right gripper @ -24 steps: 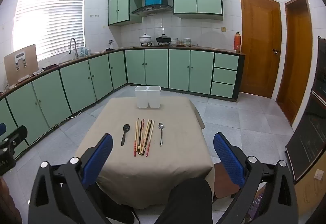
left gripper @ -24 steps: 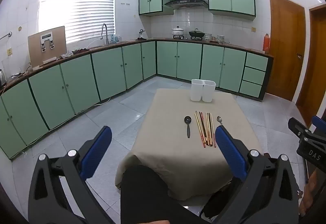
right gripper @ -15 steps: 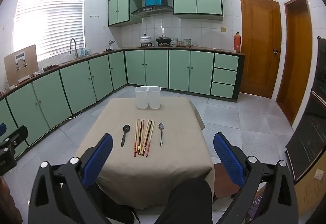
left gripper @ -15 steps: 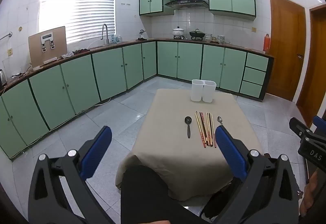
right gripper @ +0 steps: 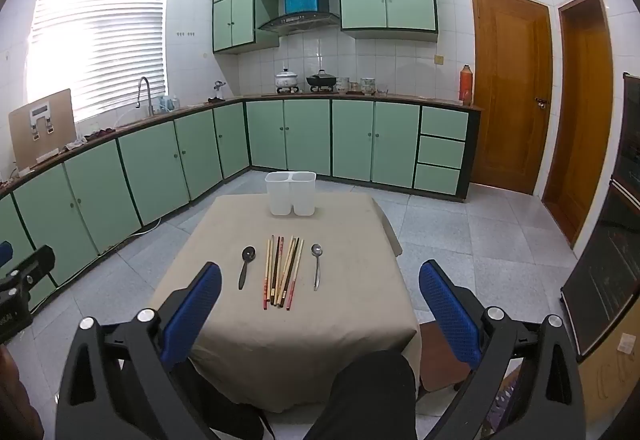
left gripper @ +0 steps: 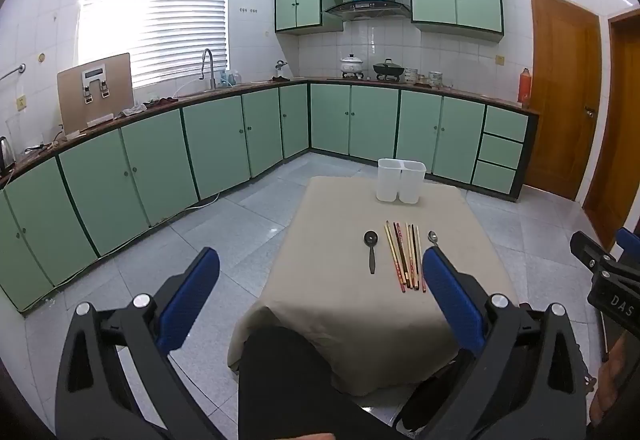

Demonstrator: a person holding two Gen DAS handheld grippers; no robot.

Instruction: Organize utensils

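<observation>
A beige-clothed table (right gripper: 320, 320) (left gripper: 332, 280) holds a black spoon (right gripper: 245, 267) (left gripper: 371, 248), several chopsticks (right gripper: 283, 272) (left gripper: 404, 256) and a metal spoon (right gripper: 317, 267) (left gripper: 433, 238) in a row. A white two-compartment holder (right gripper: 291, 193) (left gripper: 401, 180) stands at the table's far edge. My left gripper (left gripper: 320, 260) is open and empty, held back from the table's near left. My right gripper (right gripper: 320, 272) is open and empty, before the table's near edge.
Green cabinets (right gripper: 160, 167) run along the left and back walls. Wooden doors (right gripper: 512, 91) stand at the right. My knee (right gripper: 360, 392) is below the table's near edge. A dark cabinet (right gripper: 608, 240) stands at the far right.
</observation>
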